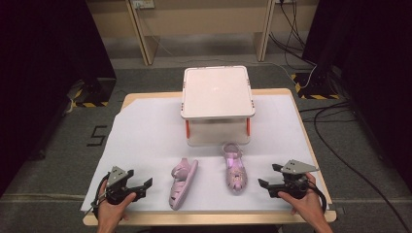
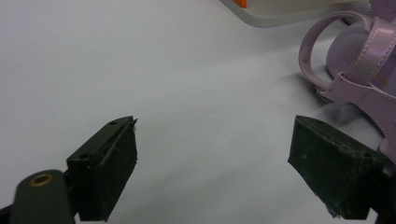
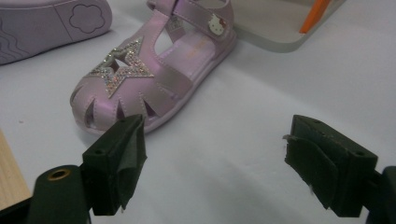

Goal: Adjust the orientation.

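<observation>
Two small pink sandals lie on the white sheet. The left sandal (image 1: 182,183) rests on its side, sole (image 3: 46,28) outward, straps (image 2: 355,70) at the right of the left gripper view. The right sandal (image 1: 234,166) stands upright with a glittery star (image 3: 119,70) on its toe. My left gripper (image 1: 138,186) sits open near the front left edge, a short way left of the tipped sandal, nothing between its jaws. My right gripper (image 1: 267,183) is open at the front right, just right of the upright sandal's toe, holding nothing.
A white two-tier stand (image 1: 217,92) with orange posts (image 1: 187,128) occupies the back middle of the table, just behind the sandals. The wooden table edge (image 1: 209,218) runs along the front. Cables (image 1: 335,116) and black curtains surround the table on the floor.
</observation>
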